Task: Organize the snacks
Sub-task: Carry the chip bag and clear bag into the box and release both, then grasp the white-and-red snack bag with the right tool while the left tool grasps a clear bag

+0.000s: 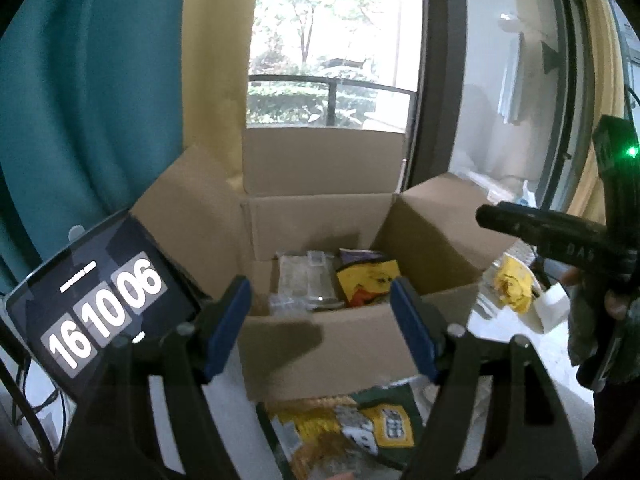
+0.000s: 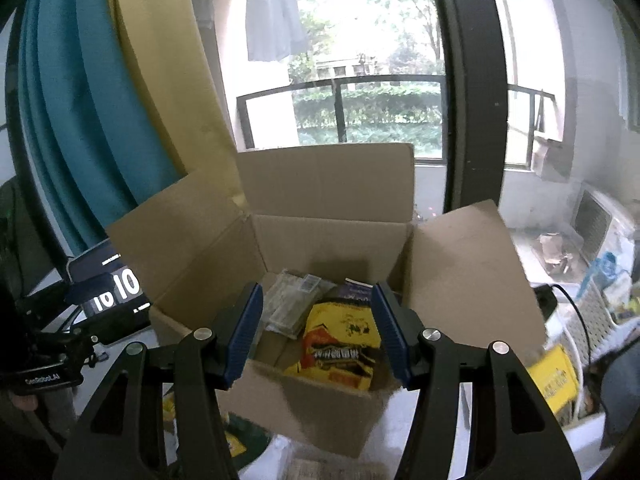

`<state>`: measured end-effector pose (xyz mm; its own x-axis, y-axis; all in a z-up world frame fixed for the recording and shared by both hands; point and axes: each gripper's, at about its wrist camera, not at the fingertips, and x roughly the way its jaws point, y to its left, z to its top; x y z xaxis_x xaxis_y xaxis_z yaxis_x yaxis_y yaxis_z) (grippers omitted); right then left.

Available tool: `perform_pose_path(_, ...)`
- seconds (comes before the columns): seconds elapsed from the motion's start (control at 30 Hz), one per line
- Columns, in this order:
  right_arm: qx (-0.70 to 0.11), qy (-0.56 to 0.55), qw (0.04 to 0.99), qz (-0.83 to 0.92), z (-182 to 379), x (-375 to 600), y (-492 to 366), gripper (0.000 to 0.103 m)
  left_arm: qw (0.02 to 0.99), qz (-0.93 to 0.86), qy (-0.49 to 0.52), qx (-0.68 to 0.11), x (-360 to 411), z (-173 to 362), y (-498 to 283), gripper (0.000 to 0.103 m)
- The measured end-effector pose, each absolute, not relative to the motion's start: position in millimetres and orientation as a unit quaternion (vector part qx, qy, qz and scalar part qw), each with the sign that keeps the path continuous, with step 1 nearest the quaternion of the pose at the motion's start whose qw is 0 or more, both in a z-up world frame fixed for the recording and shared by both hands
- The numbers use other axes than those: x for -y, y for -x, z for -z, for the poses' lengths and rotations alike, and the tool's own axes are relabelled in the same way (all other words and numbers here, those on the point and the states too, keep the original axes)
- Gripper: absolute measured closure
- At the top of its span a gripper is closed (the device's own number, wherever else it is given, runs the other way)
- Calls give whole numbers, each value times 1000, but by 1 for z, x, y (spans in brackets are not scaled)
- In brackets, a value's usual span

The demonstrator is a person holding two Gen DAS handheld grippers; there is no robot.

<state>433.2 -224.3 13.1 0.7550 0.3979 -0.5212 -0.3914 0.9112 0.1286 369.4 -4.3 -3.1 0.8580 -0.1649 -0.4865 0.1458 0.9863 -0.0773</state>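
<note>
An open cardboard box [image 1: 320, 344] [image 2: 320, 404] stands on the white table with its flaps up. Inside lie a yellow snack bag [image 1: 366, 280] [image 2: 340, 340] and clear plastic packs [image 1: 304, 280] [image 2: 288, 304]. My left gripper [image 1: 320, 328] is open and empty, in front of the box's near wall. My right gripper [image 2: 318, 332] is open and empty, above the box's near edge; it also shows in the left wrist view [image 1: 560, 236]. A green and yellow snack bag [image 1: 348, 432] lies on the table before the box. Another yellow bag [image 1: 512, 284] [image 2: 554, 380] lies right of the box.
A tablet showing a clock [image 1: 96, 304] [image 2: 108, 292] leans left of the box. Teal and yellow curtains [image 1: 100, 100] hang behind. A window with a railing [image 2: 360, 112] is behind the box. A white small box [image 1: 552, 308] sits at the right.
</note>
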Motion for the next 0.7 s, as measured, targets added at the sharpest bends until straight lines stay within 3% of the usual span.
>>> perform_pose_path(0.2,-274,-6,940,-204,-19,235,-400,44,964,89,26,-248,8,0,-339,24)
perform_pose_path(0.7,-288,-26,942,-171,-6,281,-337,43,958,106,40,-264,28,17,-285,24)
